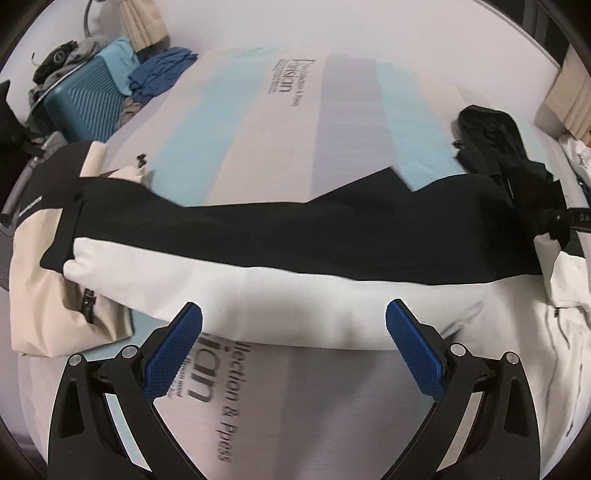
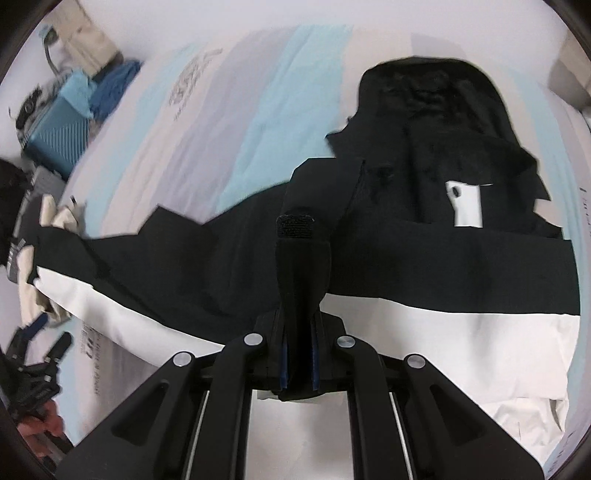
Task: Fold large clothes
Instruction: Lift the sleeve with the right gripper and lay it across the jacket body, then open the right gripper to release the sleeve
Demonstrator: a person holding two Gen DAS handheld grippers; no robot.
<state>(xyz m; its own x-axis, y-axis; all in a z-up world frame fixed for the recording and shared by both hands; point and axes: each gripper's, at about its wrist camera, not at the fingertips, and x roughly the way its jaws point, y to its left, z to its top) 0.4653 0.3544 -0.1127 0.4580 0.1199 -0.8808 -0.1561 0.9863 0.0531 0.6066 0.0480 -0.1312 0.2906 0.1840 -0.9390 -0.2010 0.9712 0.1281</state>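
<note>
Jacket lay across bed, white hem at 6 o'clock. Left gripper gaped above hem, bare sheet behind. Right gripper clamped black cuff.

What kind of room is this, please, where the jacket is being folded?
Most likely a bedroom. The jacket lies on a bed with a striped printed sheet. Beside the bed stands a teal suitcase with loose clothes piled by it, and beige curtains hang behind.
</note>
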